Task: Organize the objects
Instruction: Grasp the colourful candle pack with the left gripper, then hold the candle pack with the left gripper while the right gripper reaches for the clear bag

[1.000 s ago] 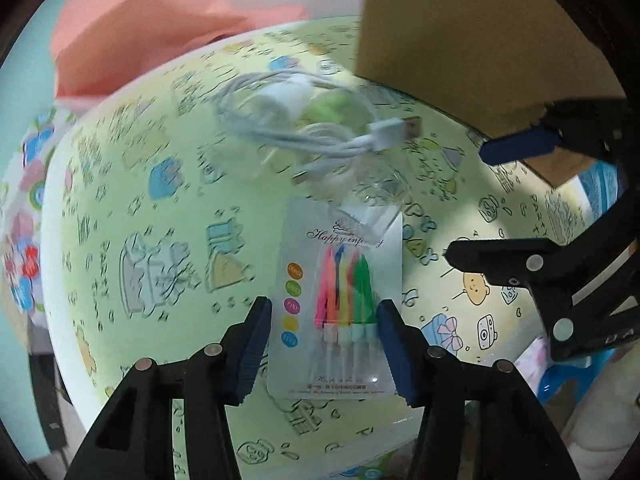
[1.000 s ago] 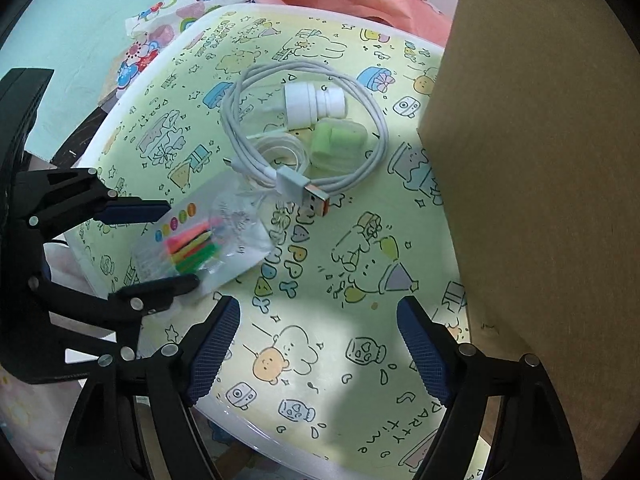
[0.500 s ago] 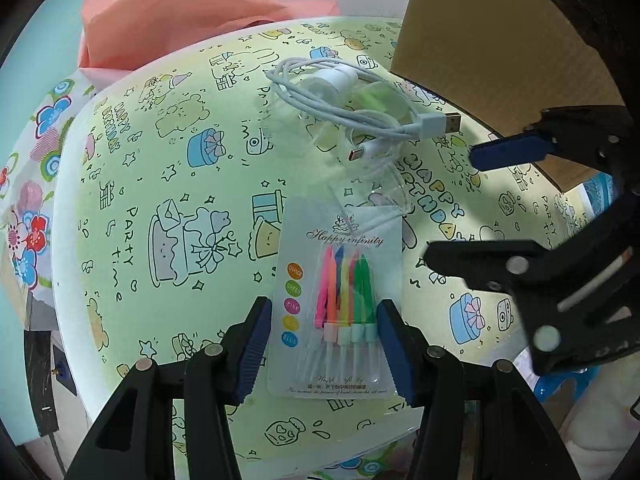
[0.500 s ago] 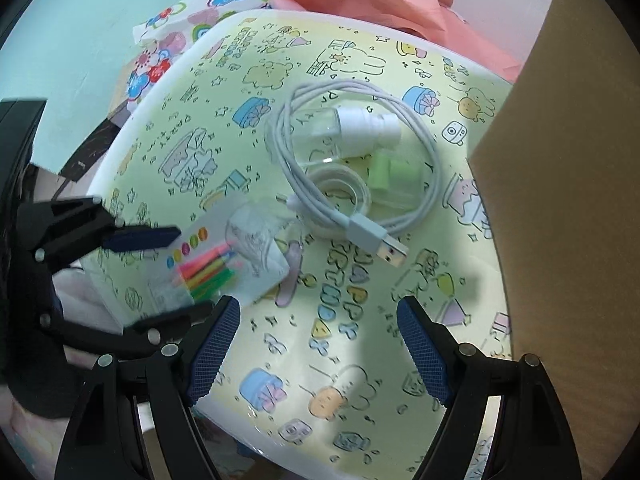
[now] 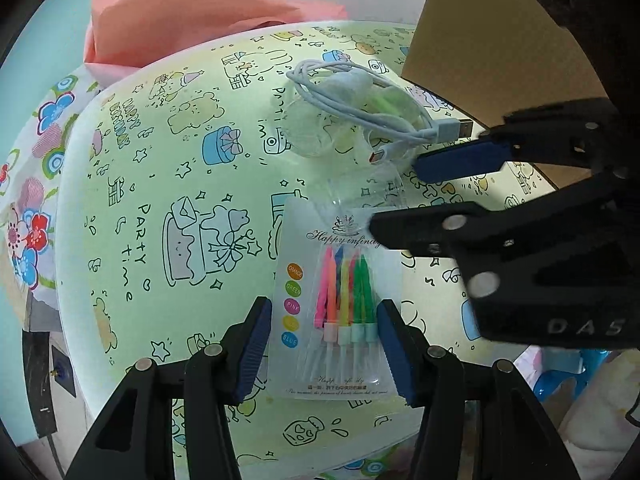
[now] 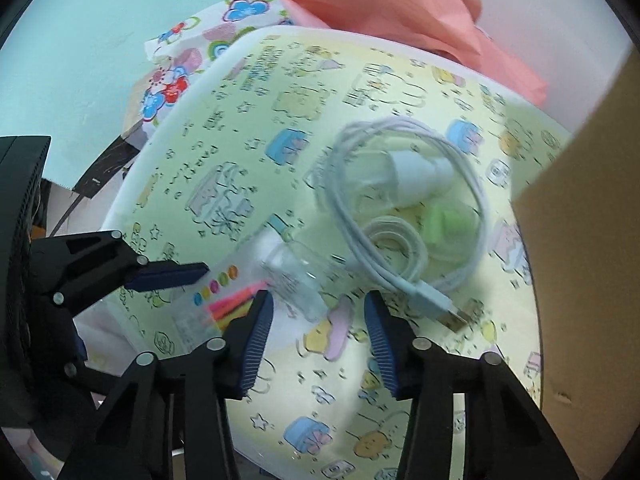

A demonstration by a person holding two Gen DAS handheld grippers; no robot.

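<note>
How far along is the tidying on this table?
Nothing looks put away yet. In hand: the left hand-held gripper is clamped on the candle pack, and the right hand-held gripper is closing with nothing between its jaws. Left: the coiled white cable with the white and green plugs lies on the table beside the cardboard box.

Round table (image 5: 132,208) under party-print cover; candle pack (image 5: 340,300) near edge, bagged white cable (image 5: 360,108) farther, cardboard box (image 5: 500,32) right.
</note>
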